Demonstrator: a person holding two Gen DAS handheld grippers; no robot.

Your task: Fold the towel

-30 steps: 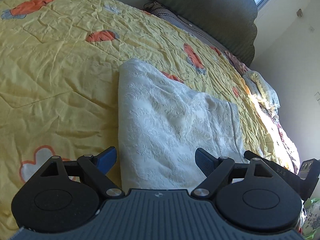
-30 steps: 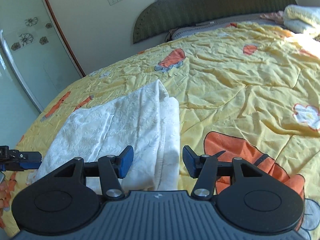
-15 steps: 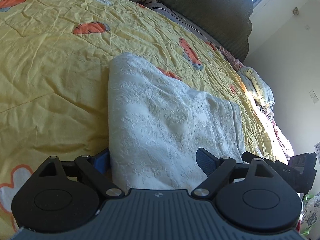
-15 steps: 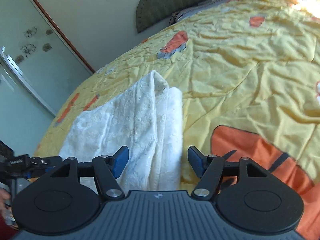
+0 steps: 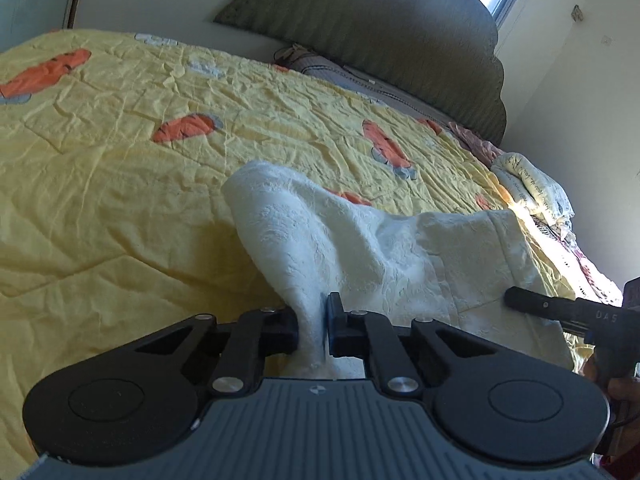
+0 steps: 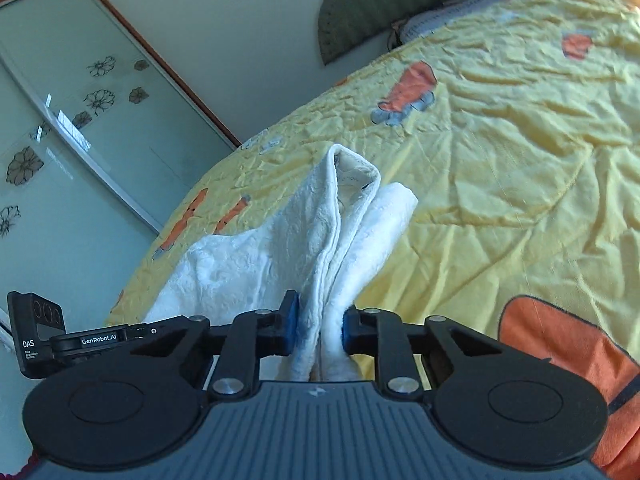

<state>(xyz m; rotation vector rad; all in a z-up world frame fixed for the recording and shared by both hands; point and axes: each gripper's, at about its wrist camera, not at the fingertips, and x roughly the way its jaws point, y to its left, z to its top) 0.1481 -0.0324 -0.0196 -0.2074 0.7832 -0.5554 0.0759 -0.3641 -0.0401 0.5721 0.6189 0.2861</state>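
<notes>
The white towel (image 5: 360, 256) lies on the yellow bedspread (image 5: 100, 200) near its front edge, already doubled into a long band, and its near end is pinched up at both corners. The left gripper (image 5: 318, 328) has just been closing and its jaws now stand clamped on a thin bunched ridge of the cloth; the right gripper (image 6: 318, 332) has likewise just been closing and is clamped on a thicker wad — several layers stacked edge to edge between the blue pads (image 6: 290, 320). This is soft, limp terry that looks light: it will sag between the two holds and drape rather than keep any shape, and the layers can slide over each other, so a bite that misses the bottom layer would let the fold open. The textured weave should give the pads good friction. The corners are the right place to hold, with the span between them kept taut so the near edge carries over evenly toward the far end (image 6: 352, 168), which stands up in a loose loop
</notes>
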